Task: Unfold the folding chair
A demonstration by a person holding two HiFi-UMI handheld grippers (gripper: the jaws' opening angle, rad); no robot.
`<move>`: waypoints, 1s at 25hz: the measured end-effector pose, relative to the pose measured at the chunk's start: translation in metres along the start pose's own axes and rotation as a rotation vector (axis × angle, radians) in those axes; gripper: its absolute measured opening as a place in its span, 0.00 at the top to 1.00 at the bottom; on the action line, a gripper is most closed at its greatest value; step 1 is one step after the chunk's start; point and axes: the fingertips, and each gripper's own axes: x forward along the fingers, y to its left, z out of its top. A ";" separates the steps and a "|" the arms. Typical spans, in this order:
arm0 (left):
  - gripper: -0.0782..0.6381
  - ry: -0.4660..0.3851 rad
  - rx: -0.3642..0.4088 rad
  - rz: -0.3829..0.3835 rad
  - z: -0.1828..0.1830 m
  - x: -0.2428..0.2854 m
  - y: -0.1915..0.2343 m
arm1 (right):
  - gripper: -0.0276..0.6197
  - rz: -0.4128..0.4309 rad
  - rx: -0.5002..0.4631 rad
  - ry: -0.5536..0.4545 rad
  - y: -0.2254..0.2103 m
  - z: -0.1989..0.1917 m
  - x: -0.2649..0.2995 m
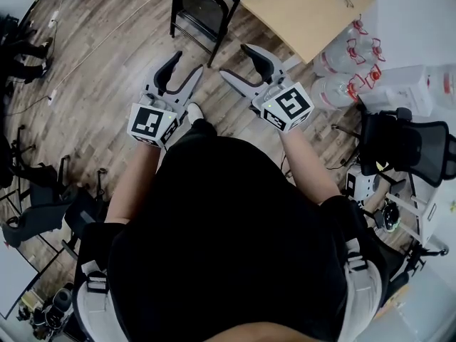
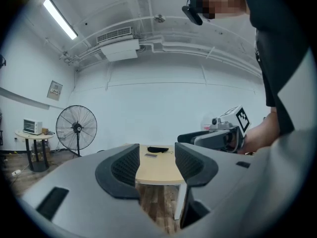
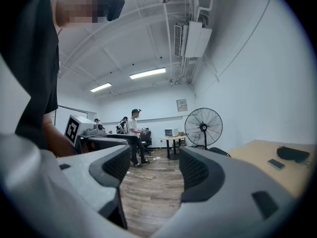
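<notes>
Both grippers are held out in front of the person, pointing level, and neither has anything in it. The left gripper (image 1: 185, 68) has its jaws spread, with only the wooden table (image 1: 299, 9) showing through the gap. The right gripper (image 1: 239, 63) is spread the same way over bare floor (image 1: 107, 48). The folding chair (image 1: 206, 13) stands just ahead of the fingertips, between the two grippers, by the table's near corner. It isn't touched yet. It looks like black painted steel tube: stiff, fairly heavy, smooth enough to slide in the pads, with hinges that could pinch. I'd take the top rail of the back in one gripper and the seat's front edge in the other
</notes>
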 end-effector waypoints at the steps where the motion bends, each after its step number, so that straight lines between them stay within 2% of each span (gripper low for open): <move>1: 0.59 0.001 0.000 -0.006 0.001 0.005 0.010 | 0.50 -0.002 0.001 0.003 -0.006 0.002 0.010; 8: 0.59 0.003 0.004 -0.043 0.007 0.030 0.081 | 0.50 -0.022 -0.008 0.025 -0.034 0.014 0.082; 15: 0.59 0.008 -0.028 -0.072 -0.001 0.048 0.152 | 0.50 -0.050 -0.003 0.059 -0.056 0.016 0.147; 25: 0.59 0.018 -0.061 -0.062 -0.011 0.073 0.217 | 0.50 -0.048 0.008 0.094 -0.085 0.008 0.207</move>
